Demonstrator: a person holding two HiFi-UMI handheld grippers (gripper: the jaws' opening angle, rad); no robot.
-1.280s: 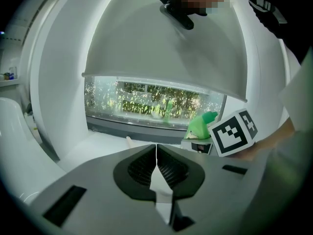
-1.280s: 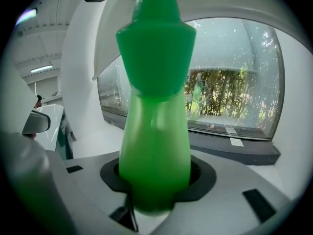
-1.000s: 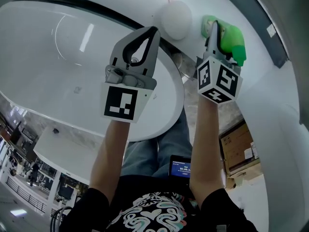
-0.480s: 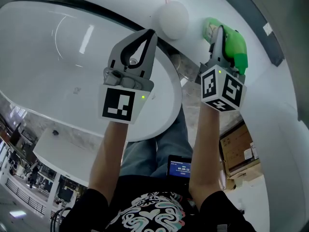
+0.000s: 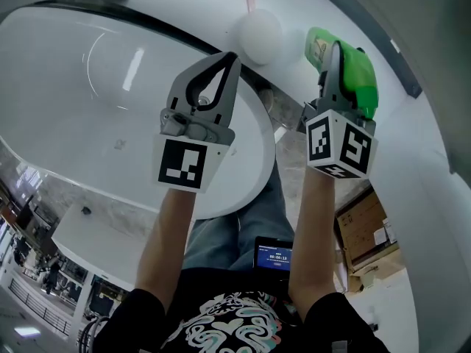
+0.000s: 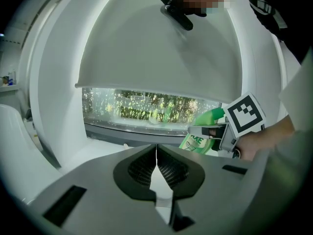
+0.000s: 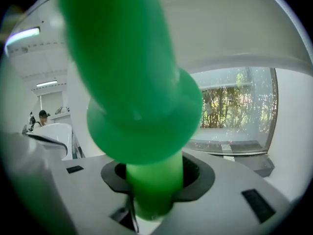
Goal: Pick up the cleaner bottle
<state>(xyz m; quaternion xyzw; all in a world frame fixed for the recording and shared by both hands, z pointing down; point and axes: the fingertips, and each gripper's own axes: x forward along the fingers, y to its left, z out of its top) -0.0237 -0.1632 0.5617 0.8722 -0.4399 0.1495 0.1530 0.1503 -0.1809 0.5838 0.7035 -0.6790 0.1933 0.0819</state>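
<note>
The cleaner bottle [image 5: 352,70] is bright green with a labelled body, and my right gripper [image 5: 333,63] is shut on its neck, holding it clear of the white ledge. In the right gripper view the green neck [image 7: 154,177] sits between the jaws and the bottle's top fills the picture above. The left gripper view shows the bottle [image 6: 198,142] at the right, held by the right gripper [image 6: 203,130]. My left gripper [image 5: 228,59] hovers over the tub rim to the left of the bottle, shut with nothing in it; its pads [image 6: 159,168] meet.
A large white bathtub [image 5: 110,72] lies at the left under the left gripper. A white round object [image 5: 259,31] stands on the ledge between the grippers. A cardboard box [image 5: 364,230] and a small lit screen [image 5: 274,256] are lower down. A window [image 6: 146,110] with greenery lies ahead.
The right gripper has risen with the green bottle in it, now higher in the head view. The left gripper has also lifted slightly and stays shut.
</note>
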